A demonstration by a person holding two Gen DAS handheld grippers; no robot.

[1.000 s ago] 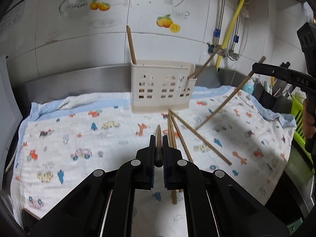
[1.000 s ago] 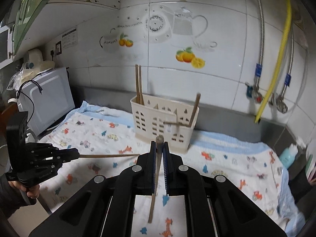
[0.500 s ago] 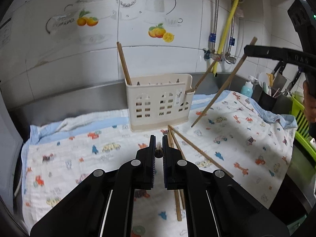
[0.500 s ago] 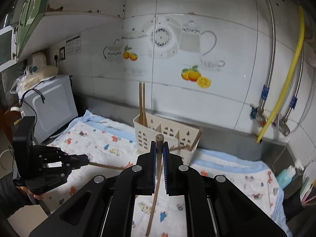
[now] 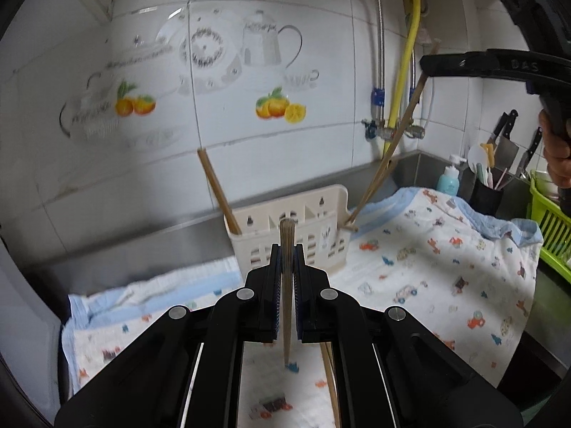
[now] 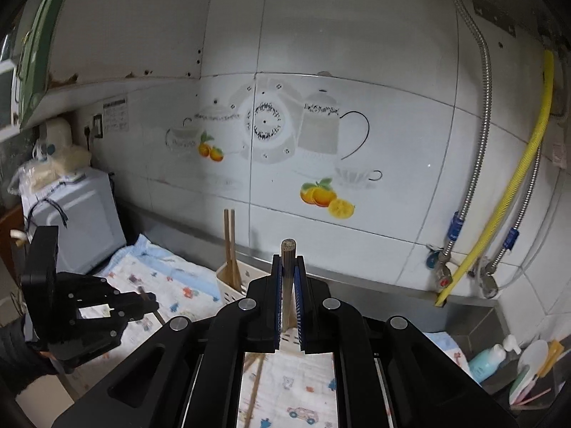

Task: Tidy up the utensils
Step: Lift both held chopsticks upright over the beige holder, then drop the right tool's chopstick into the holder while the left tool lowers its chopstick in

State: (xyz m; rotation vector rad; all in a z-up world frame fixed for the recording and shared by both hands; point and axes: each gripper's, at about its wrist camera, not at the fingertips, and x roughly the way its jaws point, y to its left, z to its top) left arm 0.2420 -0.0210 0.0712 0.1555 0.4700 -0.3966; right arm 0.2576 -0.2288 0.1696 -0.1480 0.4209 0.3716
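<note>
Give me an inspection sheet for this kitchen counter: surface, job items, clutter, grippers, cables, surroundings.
Surface: counter covered by a cartoon-print cloth.
Job's things: cream holder at the back with chopsticks standing in its left end; loose chopstick lying on the cloth.
Clutter: blue bottle, black utensil pot, knives, green rack.
Grippers: left gripper shut on a chopstick; right gripper shut on another chopstick, its tip at the holder's right end.
Cables: black cord on the microwave.
Surroundings: tiled wall, yellow hose, steel hoses.
</note>
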